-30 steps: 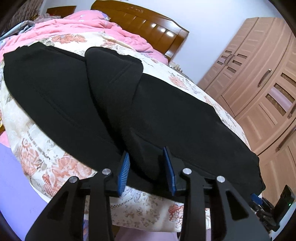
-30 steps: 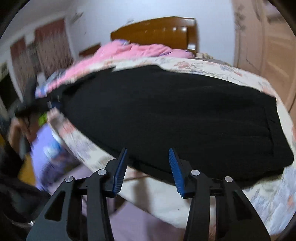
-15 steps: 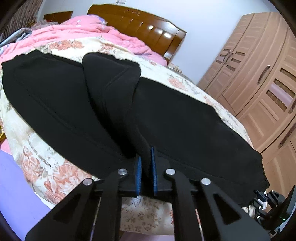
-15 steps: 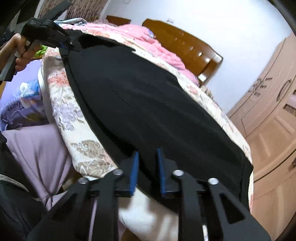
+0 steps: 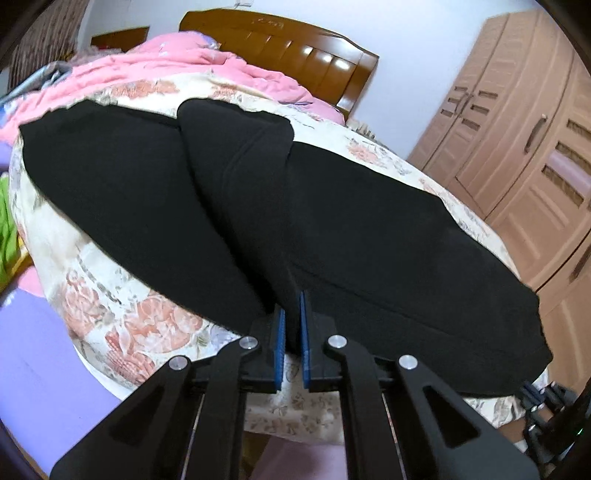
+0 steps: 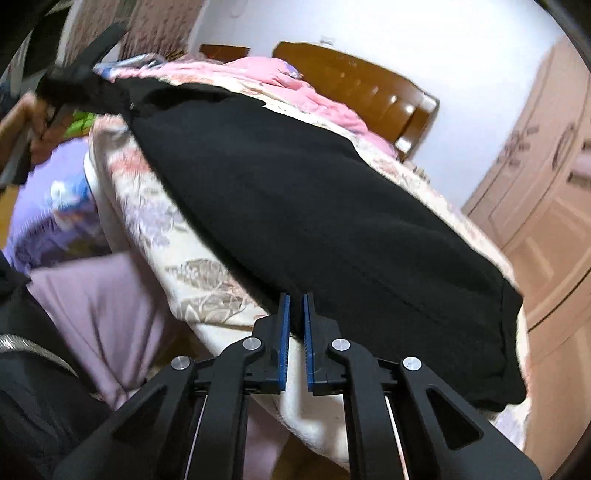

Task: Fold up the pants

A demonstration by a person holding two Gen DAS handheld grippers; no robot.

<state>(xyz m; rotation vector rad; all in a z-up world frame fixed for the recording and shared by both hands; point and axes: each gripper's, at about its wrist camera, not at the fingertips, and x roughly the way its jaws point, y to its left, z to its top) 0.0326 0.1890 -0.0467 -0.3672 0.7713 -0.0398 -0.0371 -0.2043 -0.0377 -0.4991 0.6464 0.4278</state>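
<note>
The pants [image 5: 351,236] I am folding are plain black. My left gripper [image 5: 291,321] and right gripper [image 6: 296,314] are black with blue ribbed pads [image 5: 279,347]. The bedspread [image 5: 110,295] is cream with coral-pink and lilac flowers. A pink quilt [image 5: 177,62] lies by the glossy reddish-brown headboard [image 5: 295,40]. The wardrobe [image 5: 524,140] is light tan; the wall [image 5: 406,33] is white.

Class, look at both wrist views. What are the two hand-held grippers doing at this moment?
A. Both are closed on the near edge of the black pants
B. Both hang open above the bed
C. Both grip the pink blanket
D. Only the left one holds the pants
A: the left hand-held gripper and the right hand-held gripper each have their blue pads pinched on the near edge of the black pants lying on the floral bedspread.
</note>
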